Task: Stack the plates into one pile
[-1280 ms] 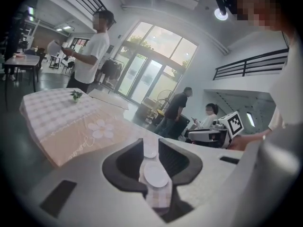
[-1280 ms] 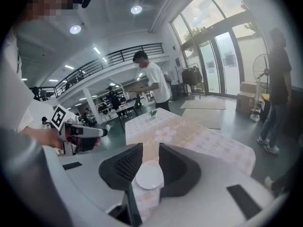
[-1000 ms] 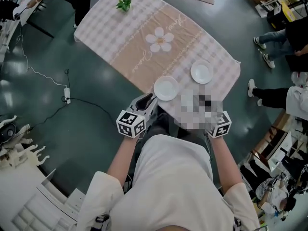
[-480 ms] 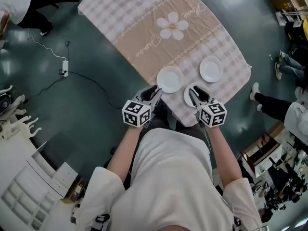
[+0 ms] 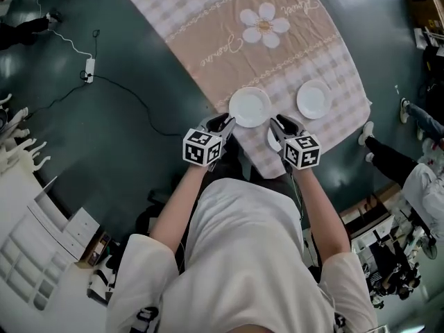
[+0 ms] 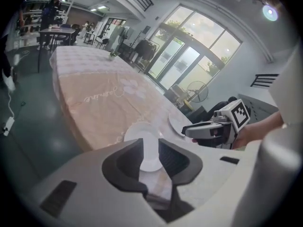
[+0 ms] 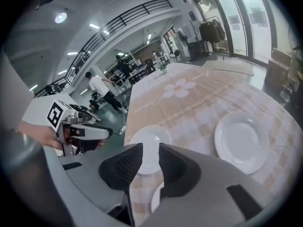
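Nothing stacked yet. First plate [image 5: 250, 106] lies just ahead of left gripper [image 6: 150, 146] fingers; second plate [image 7: 155, 195] beneath right gripper [image 7: 150, 155] fingers; third plate [image 5: 313, 99] beyond, apart. Both pairs of fingers narrowly parted, empty.

Glossy, smooth plates [image 5: 250, 107] sit on a matt cloth tablecloth [image 5: 208, 33].

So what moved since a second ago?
Both grippers came forward from near the person's body to the table's near edge. The left gripper is now beside the nearest plate, and the right gripper is over a half-hidden plate. Neither took hold of anything: both have their jaws apart and empty. Those plates, the far plate and the tablecloth stayed put.
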`<state>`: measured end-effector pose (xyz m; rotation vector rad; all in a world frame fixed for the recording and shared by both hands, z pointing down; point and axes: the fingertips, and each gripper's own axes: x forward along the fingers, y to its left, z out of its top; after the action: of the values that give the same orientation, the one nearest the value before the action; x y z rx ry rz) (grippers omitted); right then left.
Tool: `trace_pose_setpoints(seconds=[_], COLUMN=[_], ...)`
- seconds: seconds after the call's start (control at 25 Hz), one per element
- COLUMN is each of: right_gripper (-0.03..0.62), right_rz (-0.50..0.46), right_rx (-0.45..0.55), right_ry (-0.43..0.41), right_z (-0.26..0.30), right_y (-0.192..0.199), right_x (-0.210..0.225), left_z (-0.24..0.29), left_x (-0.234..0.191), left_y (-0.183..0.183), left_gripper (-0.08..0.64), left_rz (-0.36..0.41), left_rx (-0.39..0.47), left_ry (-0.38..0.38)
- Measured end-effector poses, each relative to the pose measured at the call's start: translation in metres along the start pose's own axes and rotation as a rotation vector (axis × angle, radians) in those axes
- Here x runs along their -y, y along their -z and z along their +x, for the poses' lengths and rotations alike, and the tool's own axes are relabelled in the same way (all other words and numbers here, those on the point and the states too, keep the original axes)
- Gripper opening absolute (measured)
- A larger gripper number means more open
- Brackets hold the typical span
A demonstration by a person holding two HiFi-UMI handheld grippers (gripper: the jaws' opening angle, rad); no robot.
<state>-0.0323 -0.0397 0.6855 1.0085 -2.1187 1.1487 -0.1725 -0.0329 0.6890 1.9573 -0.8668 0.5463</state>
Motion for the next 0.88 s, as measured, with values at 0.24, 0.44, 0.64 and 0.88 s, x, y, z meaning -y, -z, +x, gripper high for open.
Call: trace_pose_setpoints(seconds=[0.24,0.44,0.64,0.88], right_gripper=[0.124,0.124,0.124,0.124], right_rz=[0.005,0.023,0.019,0.045], right_rx=[-0.061,-0.101,-0.145,-0.178], right_ry=[-0.005,0.015,0.027,0.029], right_z=[0.028,0.045,0.060,0.070], right_y=[0.010,0.016,0.021,0.025], right_x=[0.009,0.022,0.032,0.036], left_z=[0.020,0.038,0.051,0.058], left_x=[-0.024,-0.040,-0.050,-0.055], left_y=[0.020,0.029,0.031,0.038], left_gripper=[0.104,0.109,0.112,0.115], left_rz=[-0.131,-0.176,-0.205,-0.237], left_rx=[-0.029,-0.056,-0.066,-0.079], left_ry=[-0.019,-0.061,-0.103,-0.150])
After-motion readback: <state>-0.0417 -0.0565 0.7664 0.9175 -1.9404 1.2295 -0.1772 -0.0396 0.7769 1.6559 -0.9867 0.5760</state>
